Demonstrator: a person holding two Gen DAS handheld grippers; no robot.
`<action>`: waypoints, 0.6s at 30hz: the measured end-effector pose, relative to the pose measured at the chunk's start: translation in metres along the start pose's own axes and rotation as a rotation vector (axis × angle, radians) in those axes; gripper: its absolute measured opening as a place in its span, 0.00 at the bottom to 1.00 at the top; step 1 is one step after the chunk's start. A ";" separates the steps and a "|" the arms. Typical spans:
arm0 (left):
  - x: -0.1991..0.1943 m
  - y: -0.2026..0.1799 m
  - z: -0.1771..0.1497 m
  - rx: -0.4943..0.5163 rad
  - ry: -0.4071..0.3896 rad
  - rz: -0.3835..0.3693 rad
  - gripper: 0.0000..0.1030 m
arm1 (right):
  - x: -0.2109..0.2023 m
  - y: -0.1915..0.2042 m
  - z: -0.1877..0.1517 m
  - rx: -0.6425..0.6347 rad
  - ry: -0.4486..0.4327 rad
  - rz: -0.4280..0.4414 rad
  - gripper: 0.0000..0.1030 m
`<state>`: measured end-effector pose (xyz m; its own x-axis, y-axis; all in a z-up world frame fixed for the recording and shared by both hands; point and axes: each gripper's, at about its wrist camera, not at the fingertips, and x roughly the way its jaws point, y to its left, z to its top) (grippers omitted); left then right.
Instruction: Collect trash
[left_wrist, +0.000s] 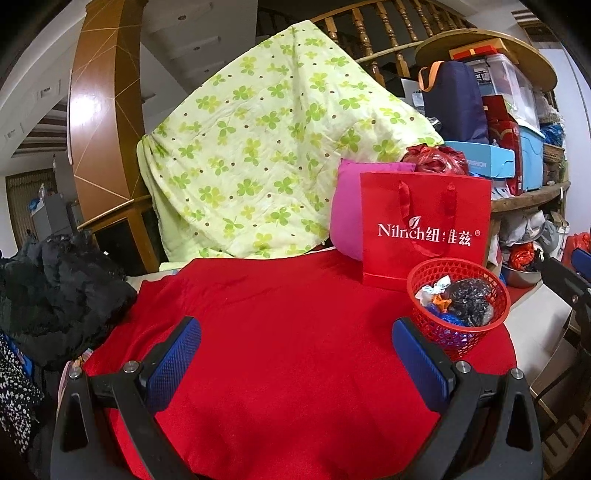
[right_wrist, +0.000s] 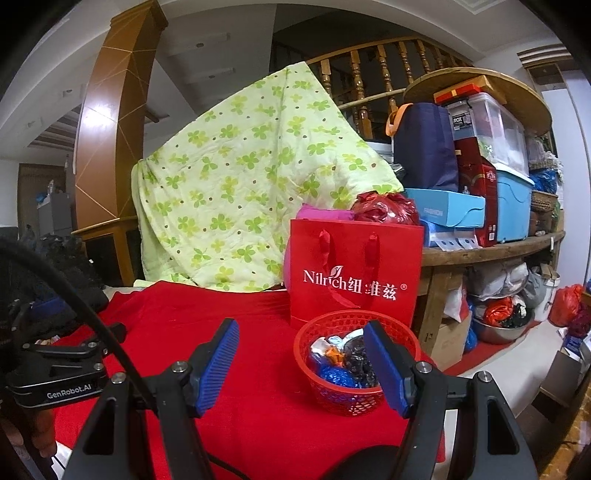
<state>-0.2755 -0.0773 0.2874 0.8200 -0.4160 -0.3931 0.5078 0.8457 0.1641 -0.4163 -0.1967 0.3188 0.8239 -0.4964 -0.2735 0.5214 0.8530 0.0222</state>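
A small red mesh basket (left_wrist: 491, 299) (right_wrist: 369, 400) stands on a red cloth (left_wrist: 277, 350) (right_wrist: 258, 424) and holds crumpled wrappers (left_wrist: 456, 301) (right_wrist: 341, 354), silver, black, blue and orange. My left gripper (left_wrist: 297, 363) is open over bare red cloth, with the basket just beyond its right finger. My right gripper (right_wrist: 303, 363) is open too, nothing between its blue pads; its right finger (right_wrist: 386, 365) overlaps the basket's right side in this view. The left gripper's body also shows at the right wrist view's left edge.
A red paper gift bag (left_wrist: 424, 229) (right_wrist: 356, 273) stands right behind the basket, with a pink cushion (left_wrist: 345, 214) and a green-flowered quilt (left_wrist: 266, 147) (right_wrist: 240, 184) behind. Black clothing (left_wrist: 62, 288) lies left. Cluttered wooden shelves (right_wrist: 491, 243) stand right.
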 end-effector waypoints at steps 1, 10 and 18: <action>0.000 0.001 -0.001 -0.002 0.001 0.001 1.00 | 0.001 0.003 0.000 -0.004 0.002 0.002 0.71; 0.002 0.015 -0.006 -0.019 0.010 0.011 1.00 | 0.009 0.014 -0.002 -0.007 0.016 0.019 0.71; 0.001 0.020 -0.008 -0.023 0.010 0.012 1.00 | 0.010 0.017 -0.001 -0.008 0.012 0.019 0.71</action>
<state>-0.2666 -0.0583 0.2834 0.8231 -0.4028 -0.4003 0.4919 0.8580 0.1480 -0.3995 -0.1872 0.3158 0.8308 -0.4784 -0.2845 0.5039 0.8635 0.0195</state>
